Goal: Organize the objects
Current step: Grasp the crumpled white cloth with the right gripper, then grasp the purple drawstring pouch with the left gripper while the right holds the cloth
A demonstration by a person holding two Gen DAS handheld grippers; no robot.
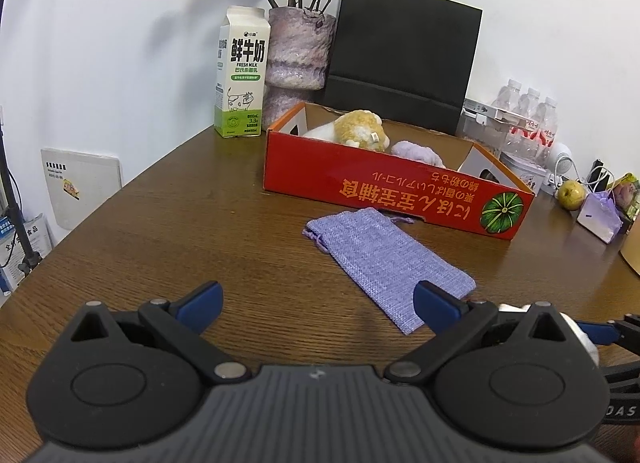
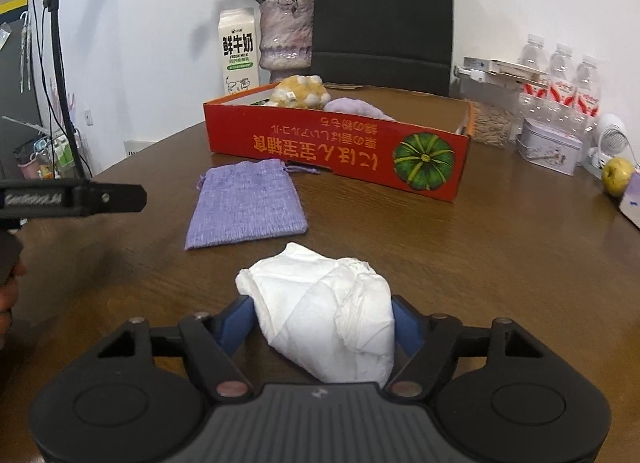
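Right wrist view: a crumpled white cloth (image 2: 328, 315) is clamped between the right tool (image 2: 324, 323) pads, low over the bench (image 2: 500, 263). Left tool (image 1: 318, 303) is held spread, empty. Beyond, past the purple pouch (image 2: 248, 203), the red box (image 2: 336, 147) is judged the next drop point.

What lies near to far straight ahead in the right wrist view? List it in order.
right gripper with the white crumpled tissue between its fingers → purple drawstring pouch → red cardboard box → yellow plush toy inside it → black paper bag at the wall.
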